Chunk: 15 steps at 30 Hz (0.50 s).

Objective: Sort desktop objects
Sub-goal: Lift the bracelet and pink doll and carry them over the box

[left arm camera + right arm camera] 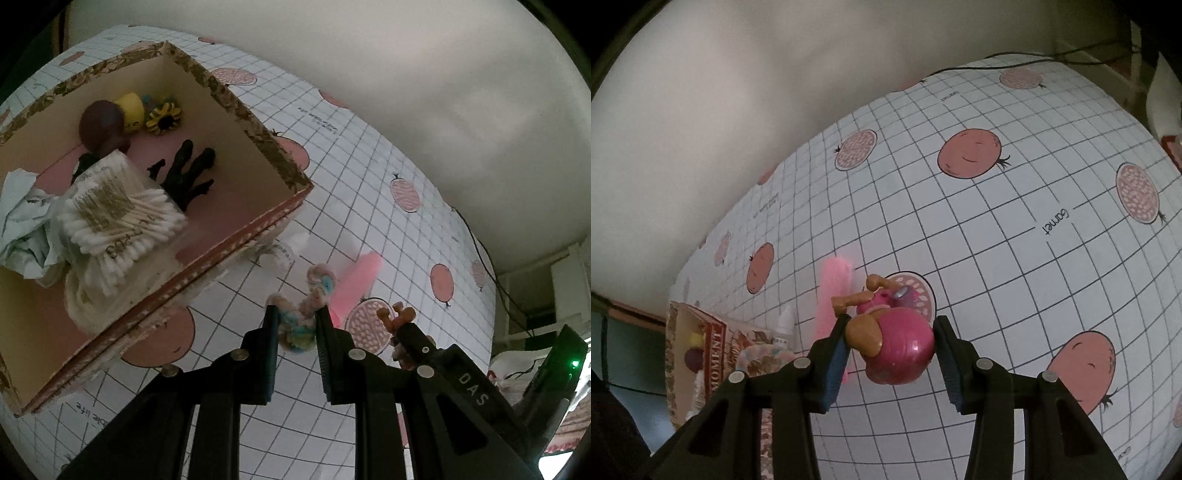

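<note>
Doll: your right gripper (890, 347) clamped the pink-haired plastic doll (897, 343) between both pads, above the gridded tablecloth (997, 229).
Yarn toy: your left gripper (297, 325) was clenched on the pastel fuzzy toy (314, 295).
Left view only: open patterned cardboard box's (236, 107) interior, cotton swab pack (118, 210).

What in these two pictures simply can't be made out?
- Left wrist view: the box's near corner is cut off by the frame edge.
- Left wrist view: the pink strip is blurred; what it is stays unclear.
- Right wrist view: the doll's face is turned away.
- Right wrist view: the small bottle's label is too small.
</note>
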Tool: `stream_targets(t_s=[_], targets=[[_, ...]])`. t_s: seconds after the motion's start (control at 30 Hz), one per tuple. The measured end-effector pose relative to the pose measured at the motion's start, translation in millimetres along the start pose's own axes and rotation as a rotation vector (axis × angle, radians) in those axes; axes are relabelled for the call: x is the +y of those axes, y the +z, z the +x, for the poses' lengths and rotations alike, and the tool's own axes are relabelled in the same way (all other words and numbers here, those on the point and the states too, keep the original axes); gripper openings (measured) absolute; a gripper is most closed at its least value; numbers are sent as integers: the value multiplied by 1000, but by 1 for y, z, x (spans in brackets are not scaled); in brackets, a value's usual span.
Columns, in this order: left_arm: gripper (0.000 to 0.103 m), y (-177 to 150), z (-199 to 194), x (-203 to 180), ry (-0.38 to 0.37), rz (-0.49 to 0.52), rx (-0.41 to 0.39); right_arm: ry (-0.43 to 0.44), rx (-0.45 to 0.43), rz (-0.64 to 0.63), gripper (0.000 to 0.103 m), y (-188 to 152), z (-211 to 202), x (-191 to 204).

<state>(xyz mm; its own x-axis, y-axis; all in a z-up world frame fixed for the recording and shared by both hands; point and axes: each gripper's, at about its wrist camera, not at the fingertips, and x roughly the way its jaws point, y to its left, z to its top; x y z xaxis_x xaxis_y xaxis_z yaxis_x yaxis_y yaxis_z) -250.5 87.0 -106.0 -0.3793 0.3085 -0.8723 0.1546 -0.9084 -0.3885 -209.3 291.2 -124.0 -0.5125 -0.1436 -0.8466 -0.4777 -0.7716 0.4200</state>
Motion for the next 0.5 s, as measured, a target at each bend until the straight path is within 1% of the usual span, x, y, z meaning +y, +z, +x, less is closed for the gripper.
stream_targets(t_s=[0.33, 0.5], targets=[[20, 4, -13, -3, -37, 18, -45, 103, -126, -12, 48, 9, -40, 6], [20, 8, -33, -10, -100, 51, -110, 130, -229, -22, 48, 13, -68, 17]])
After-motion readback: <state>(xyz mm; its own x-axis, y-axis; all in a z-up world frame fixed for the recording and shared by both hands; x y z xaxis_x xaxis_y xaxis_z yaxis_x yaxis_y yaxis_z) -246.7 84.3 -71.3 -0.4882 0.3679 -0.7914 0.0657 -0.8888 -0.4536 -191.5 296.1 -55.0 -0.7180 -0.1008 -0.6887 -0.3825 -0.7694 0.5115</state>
